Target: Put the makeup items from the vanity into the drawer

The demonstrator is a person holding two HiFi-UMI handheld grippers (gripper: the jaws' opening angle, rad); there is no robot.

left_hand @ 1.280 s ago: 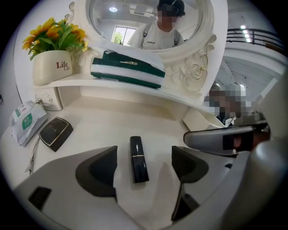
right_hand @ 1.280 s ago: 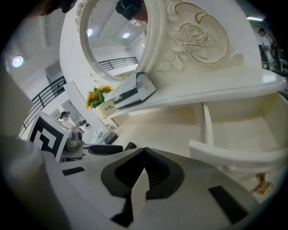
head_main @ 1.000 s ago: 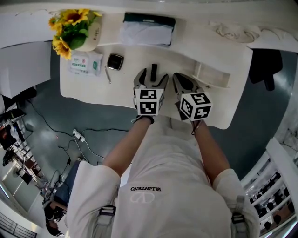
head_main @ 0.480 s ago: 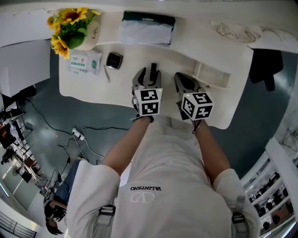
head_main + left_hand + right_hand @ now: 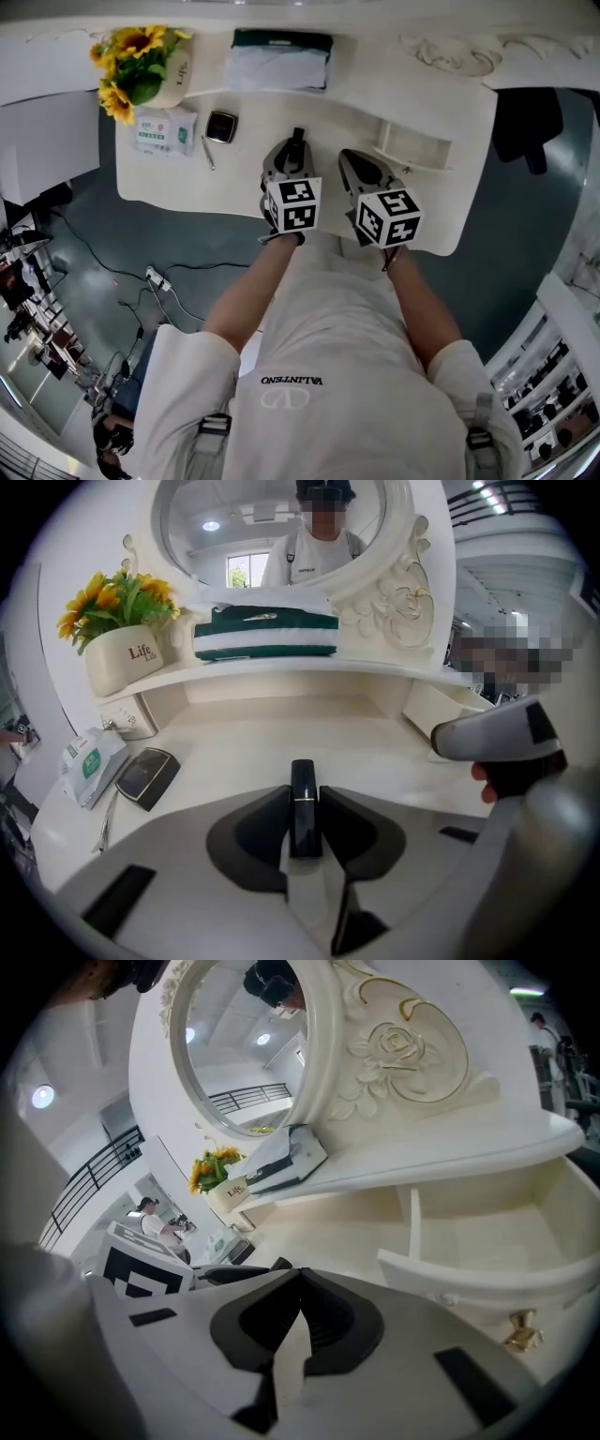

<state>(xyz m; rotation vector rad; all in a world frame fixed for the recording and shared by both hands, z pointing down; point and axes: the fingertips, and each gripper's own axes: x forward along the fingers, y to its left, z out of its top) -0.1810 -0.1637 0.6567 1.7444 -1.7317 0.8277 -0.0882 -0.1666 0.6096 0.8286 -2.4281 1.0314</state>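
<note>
Black lipstick tube (image 5: pixel 302 810) lengthwise between the left gripper's (image 5: pixel 302 789) just-closing jaws

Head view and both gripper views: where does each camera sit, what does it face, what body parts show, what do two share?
Head view: on the head, looking down at the vanity; arms, left tool, right tool.
Left gripper view: on left tool, facing the mirror; jaws have just been closing on black tube.
Right gripper view: on right tool, facing open drawer; jaws together, empty.
All three share the sunflowers.
</note>
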